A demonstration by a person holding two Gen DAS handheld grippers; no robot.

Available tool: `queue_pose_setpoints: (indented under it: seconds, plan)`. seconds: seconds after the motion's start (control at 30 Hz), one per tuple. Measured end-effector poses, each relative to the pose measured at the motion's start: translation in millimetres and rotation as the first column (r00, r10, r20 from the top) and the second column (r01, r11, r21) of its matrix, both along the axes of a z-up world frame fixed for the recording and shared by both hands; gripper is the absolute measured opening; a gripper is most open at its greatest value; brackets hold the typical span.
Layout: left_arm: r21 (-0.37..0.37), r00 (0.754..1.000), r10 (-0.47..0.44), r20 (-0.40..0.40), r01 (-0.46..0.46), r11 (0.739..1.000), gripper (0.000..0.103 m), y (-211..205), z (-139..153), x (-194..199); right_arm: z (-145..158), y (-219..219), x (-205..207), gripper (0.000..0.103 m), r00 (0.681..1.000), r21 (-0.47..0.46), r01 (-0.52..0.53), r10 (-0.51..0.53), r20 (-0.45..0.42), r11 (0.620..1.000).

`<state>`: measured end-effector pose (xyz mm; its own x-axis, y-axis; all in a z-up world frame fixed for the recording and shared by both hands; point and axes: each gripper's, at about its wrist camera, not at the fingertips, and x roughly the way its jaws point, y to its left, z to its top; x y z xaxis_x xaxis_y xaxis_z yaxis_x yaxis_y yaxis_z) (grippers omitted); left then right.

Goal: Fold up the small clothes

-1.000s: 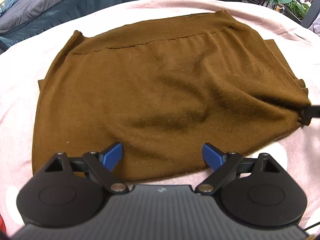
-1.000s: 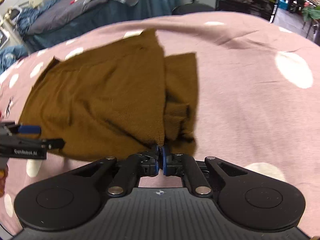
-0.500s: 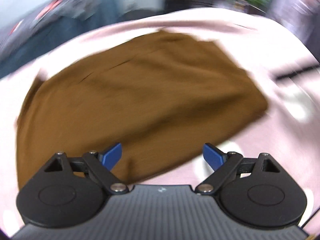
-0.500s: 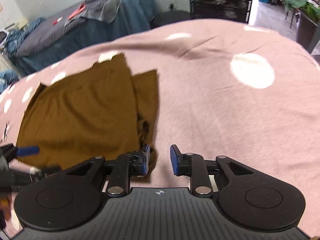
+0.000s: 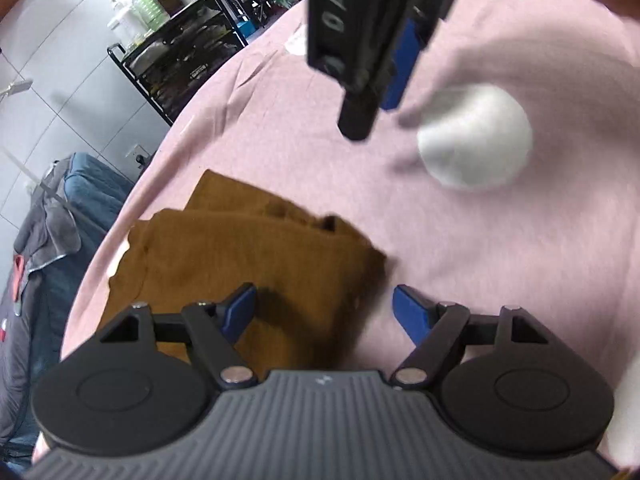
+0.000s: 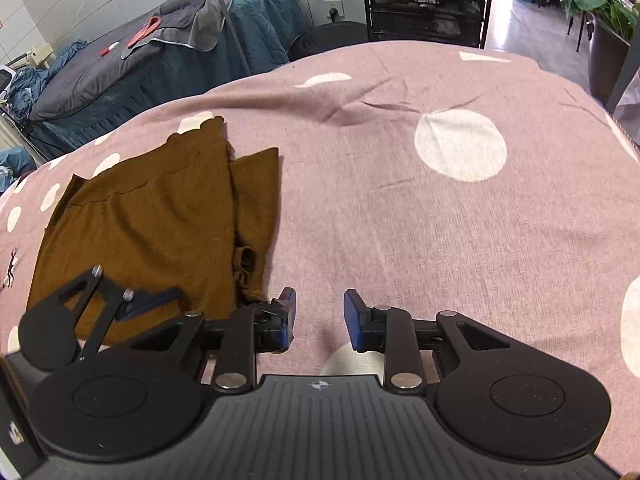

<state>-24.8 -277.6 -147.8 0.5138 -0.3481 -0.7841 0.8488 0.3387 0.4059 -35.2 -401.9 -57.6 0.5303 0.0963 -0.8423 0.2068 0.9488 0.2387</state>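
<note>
A brown knit garment [image 6: 160, 220] lies folded on the pink dotted cloth, with a narrower flap and a bunched cuff [image 6: 245, 260] along its right side. It also shows in the left wrist view [image 5: 248, 256]. My left gripper [image 5: 324, 312] is open and empty over the garment's near right corner. It shows in the right wrist view [image 6: 132, 300] above the garment's near edge. My right gripper [image 6: 320, 314] is open and empty, just right of the garment, over bare cloth. It shows in the left wrist view [image 5: 372, 72] as a dark blurred bar.
The pink cloth [image 6: 460, 220] with white dots covers the whole work surface. A blue-covered bed [image 6: 168, 52] with grey towels stands beyond its far edge. A black shelving rack [image 6: 424, 0] and a dark round stool [image 6: 328, 42] stand behind.
My right gripper has opened and let go of the garment's corner, then drawn back to the right. My left gripper has swung right, toward the garment's right corner, still open.
</note>
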Motion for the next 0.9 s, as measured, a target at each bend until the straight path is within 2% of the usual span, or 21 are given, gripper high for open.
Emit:
queue_pose_setpoints:
  seconds: [0.03,0.07,0.1,0.13,0.17,0.2,0.23,0.27,0.37,0.4,0.43,0.53,0.63,0.67,0.7,0.77,0.8,0.9]
  plan:
    - [-0.015,0.999,0.013,-0.030,-0.014,1.000,0.055,-1.2,1.8,6.4,-1.0,-0.3,1.4,0.047,1.000,0.003,-0.005,0.005,0.002,1.000]
    - [-0.024,0.998,0.037,-0.054,-0.038,0.999,0.032,-3.0,3.4,12.4,-1.6,-0.7,3.7,0.047,1.000,0.009,-0.012,0.012,0.007,1.000]
    - [-0.016,0.995,0.071,-0.070,-0.072,0.997,0.022,-8.0,3.9,15.1,-1.9,-1.1,6.8,0.050,1.000,0.020,-0.023,0.023,0.017,1.000]
    - [-0.023,0.989,0.107,-0.101,-0.110,0.994,0.017,-9.3,3.7,21.2,-2.2,-1.4,10.7,0.053,0.999,0.034,-0.041,0.040,0.031,0.999]
    - [-0.055,0.976,0.144,-0.163,-0.155,0.986,0.017,-5.8,6.2,31.2,-3.2,-1.2,16.0,0.062,0.997,0.051,-0.066,0.063,0.046,0.997]
    - [-0.088,0.954,0.189,-0.235,-0.214,0.973,0.017,-0.4,8.7,41.5,-5.2,-0.1,23.1,0.079,0.994,0.068,-0.095,0.091,0.054,0.993]
    - [-0.115,0.924,0.230,-0.304,-0.275,0.954,0.016,6.1,10.9,52.1,-8.2,1.0,31.2,0.086,0.992,0.085,-0.119,0.115,0.053,0.989]
    - [-0.138,0.892,0.265,-0.367,-0.333,0.933,0.014,13.1,12.6,61.2,-11.1,2.0,39.5,0.090,0.990,0.102,-0.137,0.132,0.055,0.985]
    - [-0.179,0.782,0.336,-0.525,-0.487,0.855,0.011,34.6,14.3,84.7,-22.8,3.3,66.9,0.091,0.988,0.156,-0.149,0.143,0.053,0.976]
    - [-0.183,0.757,0.349,-0.552,-0.519,0.835,0.011,39.3,14.1,90.5,-27.3,3.6,76.9,0.091,0.988,0.179,-0.149,0.142,0.051,0.972]
    - [-0.185,0.745,0.356,-0.564,-0.535,0.824,0.011,42.8,14.3,94.0,-31.8,3.9,86.8,0.091,0.988,0.203,-0.152,0.145,0.048,0.967]
    - [-0.192,0.732,0.353,-0.583,-0.546,0.816,0.011,45.9,13.6,99.0,-45.2,9.4,113.9,0.091,0.985,0.244,-0.171,0.168,0.033,0.955]
    - [-0.209,0.689,0.357,-0.631,-0.594,0.777,0.009,56.4,12.0,106.0,-48.5,20.0,130.8,0.091,0.980,0.245,-0.197,0.189,0.053,0.949]
    - [-0.217,0.670,0.360,-0.649,-0.616,0.757,0.009,61.6,11.6,109.2,-47.2,23.7,135.0,0.070,0.981,0.240,-0.196,0.190,0.048,0.951]
    - [-0.230,0.653,0.357,-0.668,-0.637,0.736,0.009,65.3,11.0,108.4,-46.6,27.2,139.1,0.018,0.980,0.242,-0.197,0.194,0.038,0.950]
    - [-0.252,0.626,0.360,-0.692,-0.676,0.692,0.008,80.9,13.2,113.1,-46.7,32.1,143.9,0.014,0.982,0.269,-0.185,0.189,0.011,0.945]
    - [-0.258,0.613,0.367,-0.700,-0.696,0.671,0.007,90.6,15.1,116.3,-42.9,35.3,143.5,0.014,0.985,0.247,-0.170,0.172,0.016,0.954]
    - [-0.285,0.561,0.383,-0.734,-0.766,0.576,0.007,126.6,22.9,123.6,-23.7,45.3,142.5,0.014,0.988,0.235,-0.153,0.142,0.064,0.960]
